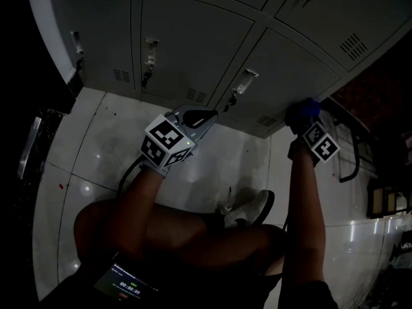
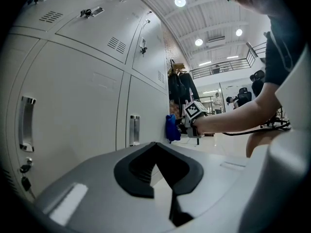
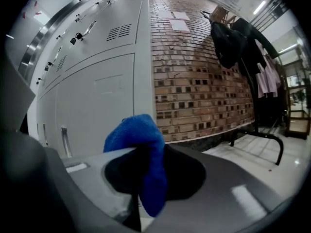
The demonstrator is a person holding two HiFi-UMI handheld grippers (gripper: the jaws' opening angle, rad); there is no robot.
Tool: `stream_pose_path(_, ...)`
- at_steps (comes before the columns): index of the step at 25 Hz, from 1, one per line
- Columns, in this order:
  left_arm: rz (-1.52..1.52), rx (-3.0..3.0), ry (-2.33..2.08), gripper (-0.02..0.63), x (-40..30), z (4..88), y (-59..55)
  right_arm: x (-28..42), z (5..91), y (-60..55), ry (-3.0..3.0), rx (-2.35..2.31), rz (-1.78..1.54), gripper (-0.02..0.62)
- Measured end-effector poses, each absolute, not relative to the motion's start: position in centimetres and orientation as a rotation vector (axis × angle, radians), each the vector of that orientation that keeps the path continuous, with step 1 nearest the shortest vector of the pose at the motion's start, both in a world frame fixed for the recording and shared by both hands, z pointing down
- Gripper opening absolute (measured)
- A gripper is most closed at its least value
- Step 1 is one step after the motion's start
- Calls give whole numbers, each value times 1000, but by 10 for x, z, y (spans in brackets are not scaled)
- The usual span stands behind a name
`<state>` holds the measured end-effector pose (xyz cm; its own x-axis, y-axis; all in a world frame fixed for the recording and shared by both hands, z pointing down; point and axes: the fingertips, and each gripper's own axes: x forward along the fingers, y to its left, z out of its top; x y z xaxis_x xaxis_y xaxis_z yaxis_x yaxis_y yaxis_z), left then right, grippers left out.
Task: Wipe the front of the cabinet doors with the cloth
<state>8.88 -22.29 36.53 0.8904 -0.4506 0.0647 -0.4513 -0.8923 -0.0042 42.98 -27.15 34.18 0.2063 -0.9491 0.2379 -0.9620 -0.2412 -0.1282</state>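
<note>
The head view is dim and underexposed, with faint glints on the floor tiles (image 1: 84, 188) at lower left. Both gripper views are bright under round ceiling lamps (image 2: 180, 1). The cloth (image 3: 146, 149) near the lens looks soft. The cabinet doors (image 1: 193, 37) bow, and the corners go black.

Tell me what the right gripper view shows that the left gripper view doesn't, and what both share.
Only the right gripper view: the brick wall beside the cabinet doors, a rack of hanging clothes, and the blue cloth clamped in the right gripper. Only the left gripper view: the left gripper, jaws together and empty, the ceiling lights, and the right gripper from outside, cloth at a door. Both: the grey cabinet doors with handles, and the cloth.
</note>
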Motion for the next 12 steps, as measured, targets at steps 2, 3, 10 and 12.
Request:
stream_pose_path(2, 102, 3041, -729, 0, 88, 366, -224, 440, 342, -267, -1879, 2434, 414, 77)
stream_pose_path(3, 102, 3039, -731, 1, 88, 366, -224, 440, 342, -264, -1885, 2444, 420, 77)
stream_pose_path(10, 97, 3042, -734, 0, 88, 365, -224, 362, 345, -270, -2048, 2286, 306, 77)
stream_pose_path(12, 92, 3040, -736, 0, 87, 364, -224, 321, 355, -278, -2095, 2168, 247, 77)
